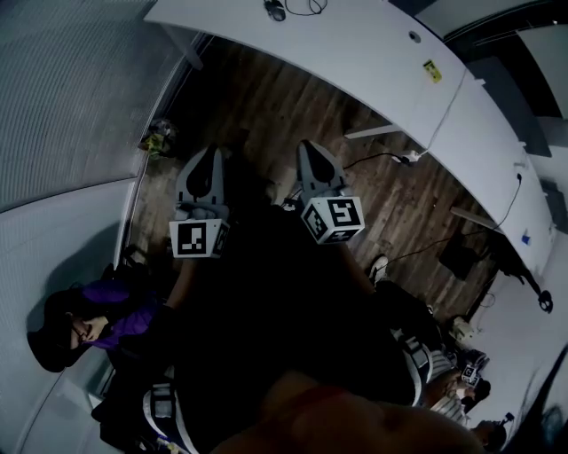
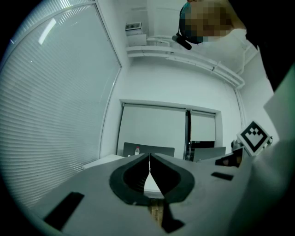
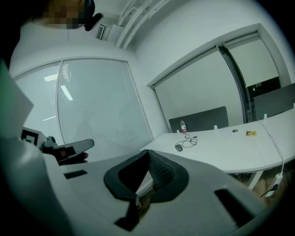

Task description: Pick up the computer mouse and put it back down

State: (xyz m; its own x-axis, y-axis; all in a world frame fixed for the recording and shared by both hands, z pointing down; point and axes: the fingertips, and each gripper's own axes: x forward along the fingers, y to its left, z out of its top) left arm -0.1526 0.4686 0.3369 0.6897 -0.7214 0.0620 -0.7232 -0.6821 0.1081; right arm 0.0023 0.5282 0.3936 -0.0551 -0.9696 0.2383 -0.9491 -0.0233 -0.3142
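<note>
Evidently you held both grippers over the wooden floor [image 1: 266, 115], well short of the white desk [image 3: 230, 150]. Your left gripper [image 2: 150, 157] had its jaws pressed together with nothing between them. Your right gripper [image 3: 148, 153] was likewise closed and empty. The computer mouse [image 3: 179, 147] lay on the desk near a bottle [image 3: 183, 125], with what was probably its cable [image 3: 191, 142] looped beside it.

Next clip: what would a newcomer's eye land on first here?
The left gripper and right gripper hang side by side over a dark wooden floor, both shut and empty. Beyond them, a long white desk carries the computer mouse, well clear of both grippers.
</note>
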